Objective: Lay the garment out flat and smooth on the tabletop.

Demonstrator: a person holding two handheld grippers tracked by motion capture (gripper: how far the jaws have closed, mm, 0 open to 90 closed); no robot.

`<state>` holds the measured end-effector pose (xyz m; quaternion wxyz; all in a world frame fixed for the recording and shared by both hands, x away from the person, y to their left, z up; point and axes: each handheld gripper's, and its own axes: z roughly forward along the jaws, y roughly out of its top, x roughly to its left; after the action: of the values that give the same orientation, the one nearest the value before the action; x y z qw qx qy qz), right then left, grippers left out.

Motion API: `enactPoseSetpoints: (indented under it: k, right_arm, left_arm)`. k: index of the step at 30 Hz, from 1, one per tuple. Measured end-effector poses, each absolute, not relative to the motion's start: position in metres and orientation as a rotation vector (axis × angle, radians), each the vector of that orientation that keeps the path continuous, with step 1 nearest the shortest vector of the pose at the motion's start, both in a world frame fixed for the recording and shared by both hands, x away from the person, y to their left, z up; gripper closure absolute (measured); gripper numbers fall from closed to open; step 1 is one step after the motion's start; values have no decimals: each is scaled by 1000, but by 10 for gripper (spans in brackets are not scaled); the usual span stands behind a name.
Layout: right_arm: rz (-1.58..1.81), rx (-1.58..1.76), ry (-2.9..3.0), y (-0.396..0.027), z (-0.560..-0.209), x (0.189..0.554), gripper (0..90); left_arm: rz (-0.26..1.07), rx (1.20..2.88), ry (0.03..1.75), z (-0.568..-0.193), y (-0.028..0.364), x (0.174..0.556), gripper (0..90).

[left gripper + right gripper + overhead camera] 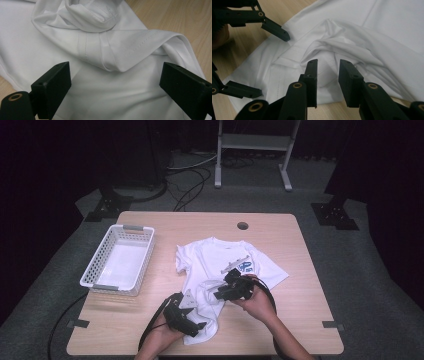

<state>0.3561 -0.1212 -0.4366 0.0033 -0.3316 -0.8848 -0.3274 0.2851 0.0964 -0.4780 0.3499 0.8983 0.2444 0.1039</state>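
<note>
A white T-shirt [220, 257] with a small blue print lies on the wooden table [290, 320], its lower part rumpled toward the front edge. My left gripper [200, 317] is at the shirt's front left. In the left gripper view its jaws [116, 67] stand wide apart over a folded hem [120, 50], touching nothing. My right gripper [216, 294] hovers over the crumpled bunch in the middle. In the right gripper view its jaws [328, 62] stand a little apart above that bunch [337, 42], with no cloth pinched between them. The left gripper [269, 65] appears there at the left, spread over the hem.
A white plastic basket [92, 270] stands at the table's left side, with nothing inside. A round cable hole [242, 226] sits near the far edge. A metal stand [252, 142] is on the floor behind the table.
</note>
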Motion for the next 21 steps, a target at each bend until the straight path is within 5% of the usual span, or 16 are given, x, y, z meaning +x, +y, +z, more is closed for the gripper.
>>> enactPoseSetpoints:
  k: [6, 11, 21]
  right_arm:
    - [-990, -1013, -2834, -110, -448, 351, 694]
    - [-936, -1046, -2857, -107, -454, 350, 877]
    - [-964, -1067, -2823, -129, -441, 339, 889]
  left_arm:
    - [266, 2325, 635, -478, 96, 285, 98]
    - [268, 2325, 634, -478, 97, 285, 98]
    - [270, 2325, 634, -478, 96, 285, 98]
